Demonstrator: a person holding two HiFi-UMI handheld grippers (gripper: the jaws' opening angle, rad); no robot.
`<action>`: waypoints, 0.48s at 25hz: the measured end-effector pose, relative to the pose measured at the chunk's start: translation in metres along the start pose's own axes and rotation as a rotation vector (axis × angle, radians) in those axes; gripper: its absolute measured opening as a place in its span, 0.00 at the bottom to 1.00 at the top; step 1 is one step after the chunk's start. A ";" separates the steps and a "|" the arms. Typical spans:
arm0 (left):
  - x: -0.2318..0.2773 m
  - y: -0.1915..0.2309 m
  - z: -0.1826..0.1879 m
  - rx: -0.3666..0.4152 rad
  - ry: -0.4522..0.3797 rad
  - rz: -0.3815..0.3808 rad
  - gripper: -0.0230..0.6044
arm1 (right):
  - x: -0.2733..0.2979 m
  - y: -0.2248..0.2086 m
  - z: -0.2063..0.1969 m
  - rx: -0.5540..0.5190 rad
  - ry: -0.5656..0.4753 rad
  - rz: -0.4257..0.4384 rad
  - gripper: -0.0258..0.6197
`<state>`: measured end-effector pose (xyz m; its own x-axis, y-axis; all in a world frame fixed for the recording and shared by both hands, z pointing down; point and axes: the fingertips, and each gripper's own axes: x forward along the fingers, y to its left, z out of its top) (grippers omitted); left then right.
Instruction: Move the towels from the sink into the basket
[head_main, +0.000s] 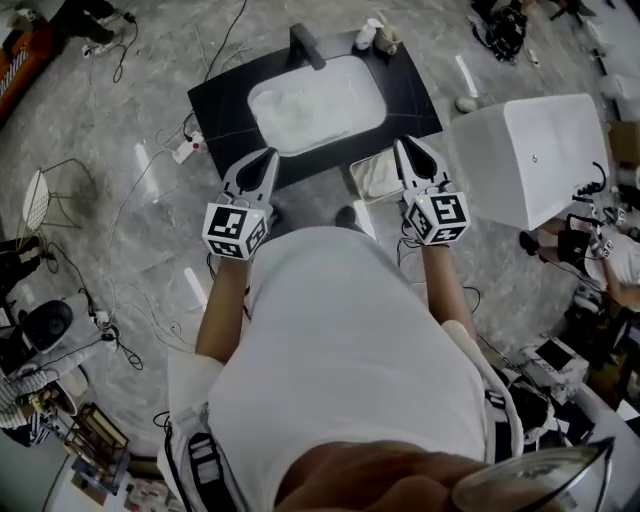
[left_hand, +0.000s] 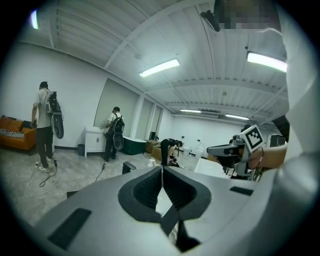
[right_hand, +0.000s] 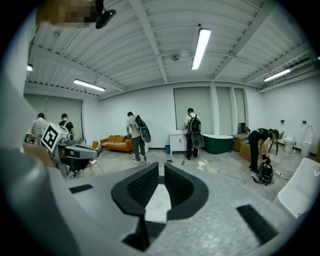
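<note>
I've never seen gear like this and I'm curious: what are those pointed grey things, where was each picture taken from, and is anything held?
No robot: a person holds a hand-worked left gripper and right gripper. The head view looks down from the person's head; the two gripper views ride on the grippers and look along their jaws. Ahead stands a black counter with a white sink, seemingly holding pale towels. Both grippers are shut and hold nothing.
</note>
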<state>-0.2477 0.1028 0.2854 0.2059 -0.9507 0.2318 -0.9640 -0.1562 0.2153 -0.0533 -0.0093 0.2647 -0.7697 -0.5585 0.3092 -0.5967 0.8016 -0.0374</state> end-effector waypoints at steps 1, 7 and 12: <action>0.000 0.003 -0.004 -0.006 0.007 0.002 0.05 | 0.008 0.003 -0.004 -0.010 0.019 0.015 0.10; 0.002 0.027 -0.034 -0.035 0.063 0.001 0.05 | 0.071 0.023 -0.039 -0.031 0.147 0.114 0.23; 0.006 0.043 -0.059 -0.062 0.107 -0.007 0.05 | 0.131 0.038 -0.092 -0.050 0.306 0.195 0.42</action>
<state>-0.2780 0.1065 0.3515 0.2326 -0.9153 0.3289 -0.9508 -0.1428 0.2751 -0.1563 -0.0323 0.3917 -0.7599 -0.3105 0.5711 -0.4276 0.9005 -0.0795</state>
